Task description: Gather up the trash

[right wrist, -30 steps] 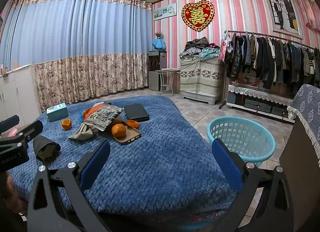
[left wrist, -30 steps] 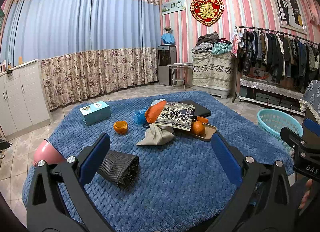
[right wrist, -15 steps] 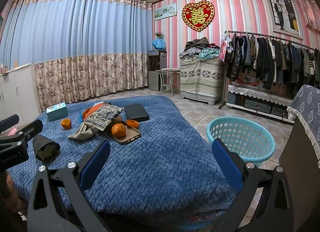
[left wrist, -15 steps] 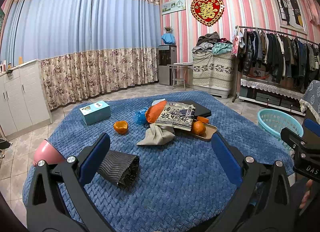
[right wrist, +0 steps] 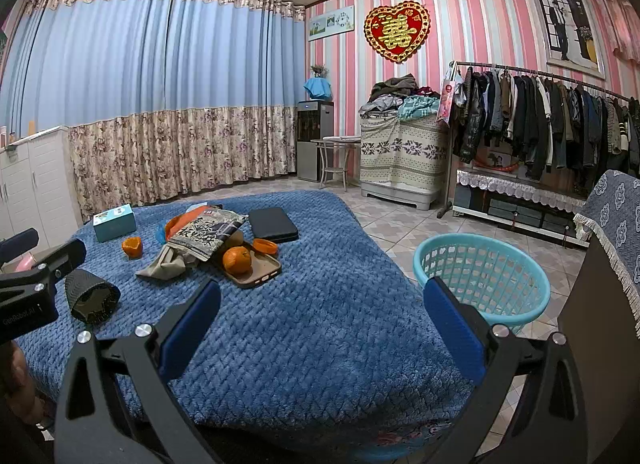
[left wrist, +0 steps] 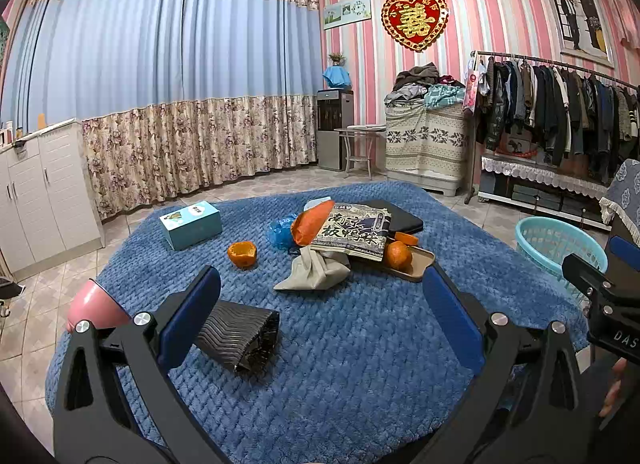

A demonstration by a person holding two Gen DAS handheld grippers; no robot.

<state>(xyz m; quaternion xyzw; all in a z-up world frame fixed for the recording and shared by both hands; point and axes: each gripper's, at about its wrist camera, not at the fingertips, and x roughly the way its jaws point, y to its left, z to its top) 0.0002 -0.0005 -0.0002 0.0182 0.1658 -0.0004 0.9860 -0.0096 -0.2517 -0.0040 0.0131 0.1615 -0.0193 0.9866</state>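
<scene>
A thick blue blanket (left wrist: 360, 364) with a nubby woven weave covers the tabletop. The basket (right wrist: 482, 278) is glossy turquoise plastic lattice, the bag (left wrist: 354, 229) printed glossy film, the cloth (left wrist: 316, 272) soft matt beige. The fingers (left wrist: 448, 318) wear matt blue pads on black plastic arms with shiny metal screws.

Two wrist cameras look low across a blue-covered bed (left wrist: 360, 344) toward a curtained window and a pink striped wall. The left view sits near the bed's left side, close to a black ribbed cup (left wrist: 240, 340). The right view sits further right, taking in the basket (right wrist: 480, 280) on the floor. Both share the clutter pile (left wrist: 348, 236) and clothes rack (right wrist: 540, 119).
</scene>
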